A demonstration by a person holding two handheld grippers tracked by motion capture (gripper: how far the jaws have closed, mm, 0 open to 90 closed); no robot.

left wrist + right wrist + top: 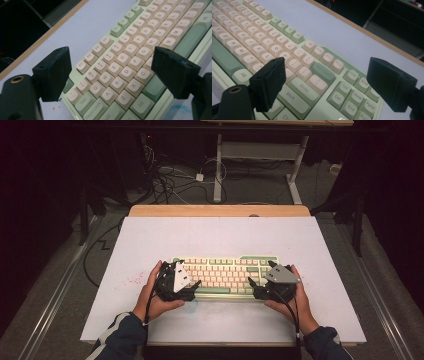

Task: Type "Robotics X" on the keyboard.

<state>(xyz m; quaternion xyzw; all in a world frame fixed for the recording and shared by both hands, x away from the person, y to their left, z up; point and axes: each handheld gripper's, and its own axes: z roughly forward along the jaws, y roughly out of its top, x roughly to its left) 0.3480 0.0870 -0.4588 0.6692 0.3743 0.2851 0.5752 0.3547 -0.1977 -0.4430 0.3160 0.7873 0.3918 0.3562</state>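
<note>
Left gripper (192,286) jaws wide, nothing between the pads, poised over the left end of the mechanical keyboard (226,275), above the Tab–Caps Lock corner in its own view. Right gripper (254,287) likewise wide and empty, over the Enter–Shift end. Keyboard (130,60) lies flat on the white table mat (150,240), directly ahead of and under both tools, one at each short end. Step, as I judge it: both ends released or not yet gripped, keyboard resting free. Next move probably calls for both jaws to straddle the case edges evenly and close together, avoiding keycaps. Count: one keyboard, two grippers, two hands, one mat.
</note>
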